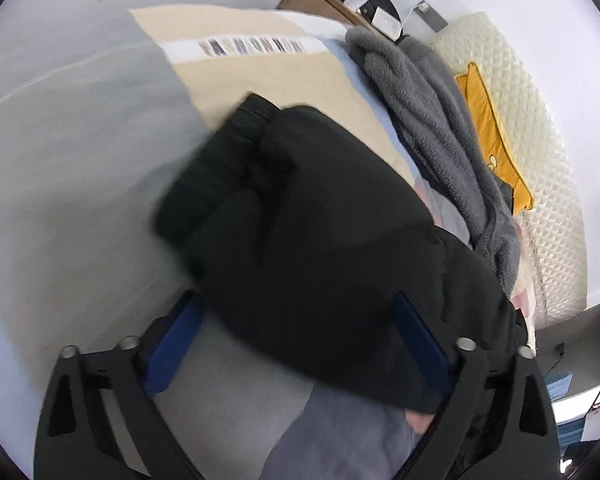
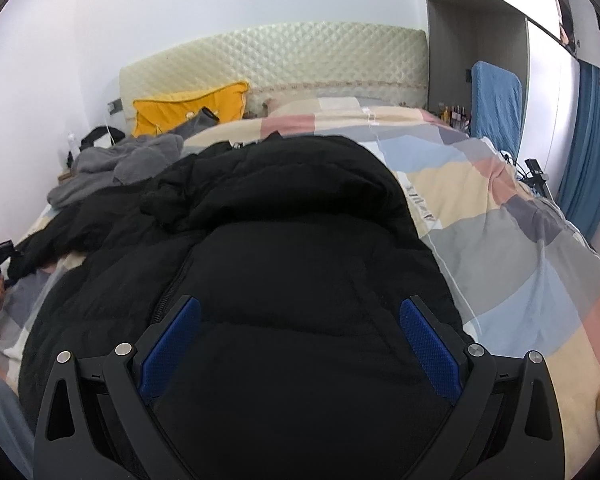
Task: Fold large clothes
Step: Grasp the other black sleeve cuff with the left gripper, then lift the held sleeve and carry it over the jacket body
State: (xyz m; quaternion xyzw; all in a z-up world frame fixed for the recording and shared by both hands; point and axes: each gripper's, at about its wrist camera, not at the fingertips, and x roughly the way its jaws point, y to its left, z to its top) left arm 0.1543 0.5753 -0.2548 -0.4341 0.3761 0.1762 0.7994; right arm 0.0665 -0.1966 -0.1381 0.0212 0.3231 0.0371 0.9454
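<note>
Both grippers, apparently empty, gape over the black jacket (image 2: 284, 240).

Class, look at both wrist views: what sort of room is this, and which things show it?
Most likely a bedroom: a quilted headboard, a patchwork duvet spread over the bed, and a yellow pillow against the headboard.

The jacket (image 2: 284, 248) is plain black. The bedspread (image 2: 512, 240) is patchwork in cream, pale blue, grey and pink. At ten o'clock in the right view lie a yellow cushion (image 2: 188, 108) and a grey fleece (image 2: 116, 168); the headboard (image 2: 300, 56) is quilted cream diamonds.
</note>
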